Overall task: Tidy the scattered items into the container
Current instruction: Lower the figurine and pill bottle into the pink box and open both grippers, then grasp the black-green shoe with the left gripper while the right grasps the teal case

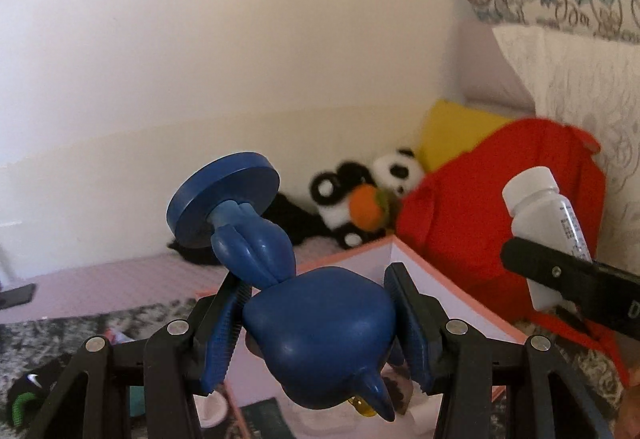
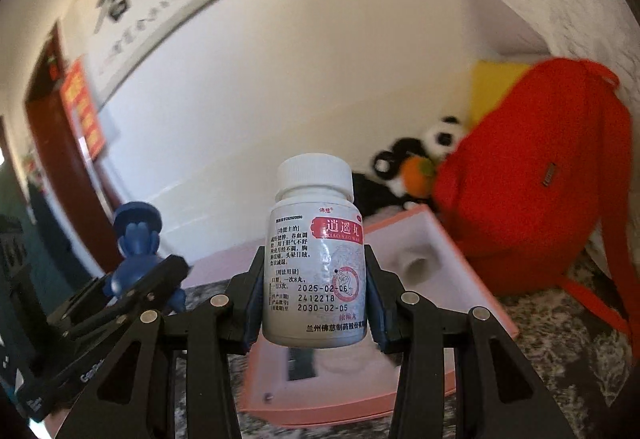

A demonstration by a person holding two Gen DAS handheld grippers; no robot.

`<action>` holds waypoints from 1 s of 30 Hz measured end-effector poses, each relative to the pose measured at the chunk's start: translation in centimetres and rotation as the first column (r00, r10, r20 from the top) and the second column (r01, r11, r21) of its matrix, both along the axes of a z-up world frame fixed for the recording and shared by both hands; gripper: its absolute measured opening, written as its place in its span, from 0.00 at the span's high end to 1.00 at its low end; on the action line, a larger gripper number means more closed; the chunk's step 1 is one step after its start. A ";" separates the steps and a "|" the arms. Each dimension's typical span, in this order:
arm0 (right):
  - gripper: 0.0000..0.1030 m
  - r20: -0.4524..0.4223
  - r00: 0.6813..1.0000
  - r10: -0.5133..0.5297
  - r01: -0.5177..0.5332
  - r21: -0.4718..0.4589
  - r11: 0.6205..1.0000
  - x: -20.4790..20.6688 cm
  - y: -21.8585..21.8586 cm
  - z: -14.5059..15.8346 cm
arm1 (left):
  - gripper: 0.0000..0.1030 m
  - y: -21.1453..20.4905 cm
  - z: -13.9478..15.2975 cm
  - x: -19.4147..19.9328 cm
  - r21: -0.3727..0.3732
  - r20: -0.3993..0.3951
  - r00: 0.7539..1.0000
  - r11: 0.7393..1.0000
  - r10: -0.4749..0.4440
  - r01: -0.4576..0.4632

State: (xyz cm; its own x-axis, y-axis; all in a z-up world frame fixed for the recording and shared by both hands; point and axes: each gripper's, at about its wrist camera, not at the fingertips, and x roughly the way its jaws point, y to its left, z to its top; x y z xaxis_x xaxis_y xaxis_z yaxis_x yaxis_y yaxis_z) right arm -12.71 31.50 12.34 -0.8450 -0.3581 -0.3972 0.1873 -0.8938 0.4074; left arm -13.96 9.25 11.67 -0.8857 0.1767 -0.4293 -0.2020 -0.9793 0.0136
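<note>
Each hand-held gripper (image 1: 316, 323) — black linkages, silver screws, blue ribbed pads (image 1: 224, 335).

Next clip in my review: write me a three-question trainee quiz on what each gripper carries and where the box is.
1. True or false: the left gripper is shut on the blue figurine.
2. What does the right gripper hold? A) panda plush B) white pill bottle C) red backpack
3. Fill in: the pink box lies ___ the held items.

Key: 1 true; 2 B, the white pill bottle; 3 below.
</note>
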 end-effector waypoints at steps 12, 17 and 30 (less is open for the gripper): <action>0.21 0.166 0.984 -0.059 0.062 -0.013 0.998 -7.0 1.9 -5.3 | 0.09 -1.3 -2.7 -2.7 0.039 0.097 0.995 0.999 -0.014 0.010; 0.20 0.141 0.990 -0.010 0.013 -0.023 1.000 -6.6 -0.7 -4.5 | 0.09 -5.6 -2.5 -1.0 0.064 0.097 0.994 0.996 0.058 -0.065; 0.17 0.133 0.962 0.237 -0.247 0.058 0.967 -4.1 -16.5 -4.2 | 0.08 -20.8 -4.0 5.2 0.086 0.131 0.940 0.941 0.314 -0.326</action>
